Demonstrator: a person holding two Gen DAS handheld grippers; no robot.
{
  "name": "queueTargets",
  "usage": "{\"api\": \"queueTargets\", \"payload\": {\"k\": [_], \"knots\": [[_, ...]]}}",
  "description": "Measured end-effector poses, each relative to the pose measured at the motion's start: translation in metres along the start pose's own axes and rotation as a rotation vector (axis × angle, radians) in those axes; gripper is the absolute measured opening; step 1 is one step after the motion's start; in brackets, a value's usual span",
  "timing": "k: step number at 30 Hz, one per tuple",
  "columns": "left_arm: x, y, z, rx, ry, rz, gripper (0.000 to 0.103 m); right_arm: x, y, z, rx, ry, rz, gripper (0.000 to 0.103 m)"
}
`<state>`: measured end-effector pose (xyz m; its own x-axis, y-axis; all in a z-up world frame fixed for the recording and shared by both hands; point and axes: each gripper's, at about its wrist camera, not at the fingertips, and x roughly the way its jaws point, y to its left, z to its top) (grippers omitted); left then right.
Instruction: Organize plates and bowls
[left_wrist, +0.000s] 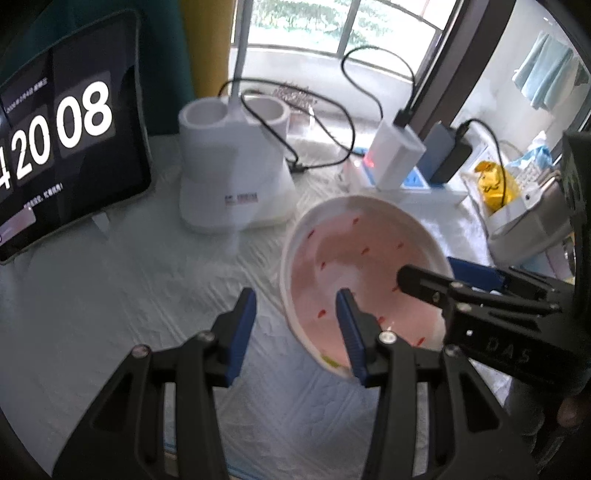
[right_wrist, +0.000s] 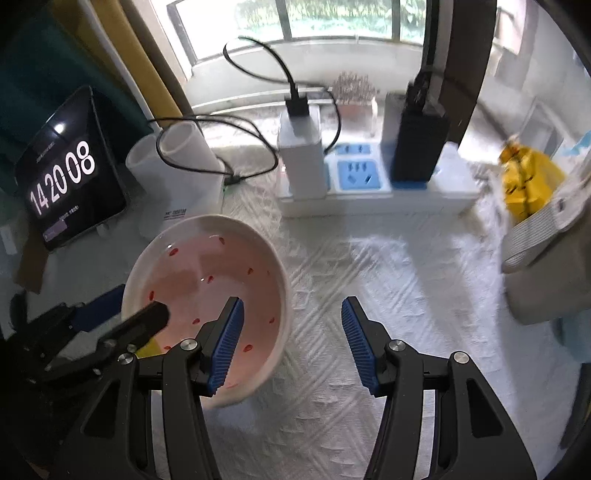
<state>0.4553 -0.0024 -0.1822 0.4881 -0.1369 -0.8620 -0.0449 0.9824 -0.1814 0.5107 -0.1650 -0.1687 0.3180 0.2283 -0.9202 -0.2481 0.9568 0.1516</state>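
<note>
The bowl (left_wrist: 354, 273) is sitting on the table cloth (left_wrist: 110, 295), between both grippers. Behind it, the tablet (left_wrist: 62, 140) is standing left of the power strip (right_wrist: 373, 199).

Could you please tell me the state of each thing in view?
Bowl: empty, rim between each tool's jaws.
Left tool: open, astride the bowl's rim.
Right tool: open, astride the bowl's rim.
Tablet: switched on, showing a clock.
Power strip: white charger plugged in.
</note>
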Motion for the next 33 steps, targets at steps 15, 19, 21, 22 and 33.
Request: {"api": "queueTargets", "payload": {"k": [15,19,21,22,33], "knots": [[0.014,-0.011,-0.007,0.077,-0.002,-0.002,0.025,0.027,-0.004,-0.001,0.063,0.096,0.079,0.017],[0.015,-0.01,-0.006,0.066,-0.004,0.0,0.024,0.025,0.0,-0.003,0.046,0.081,0.068,0.01],[0.014,-0.011,-0.006,0.066,-0.005,0.0,0.023,0.024,0.003,-0.002,0.049,0.077,0.065,0.01],[0.014,-0.011,-0.006,0.068,-0.004,0.002,0.023,0.023,0.005,-0.002,0.048,0.068,0.056,0.01],[-0.012,-0.014,-0.006,0.071,-0.05,-0.017,0.022,-0.002,0.011,0.0,0.027,-0.015,0.024,0.008]]}}
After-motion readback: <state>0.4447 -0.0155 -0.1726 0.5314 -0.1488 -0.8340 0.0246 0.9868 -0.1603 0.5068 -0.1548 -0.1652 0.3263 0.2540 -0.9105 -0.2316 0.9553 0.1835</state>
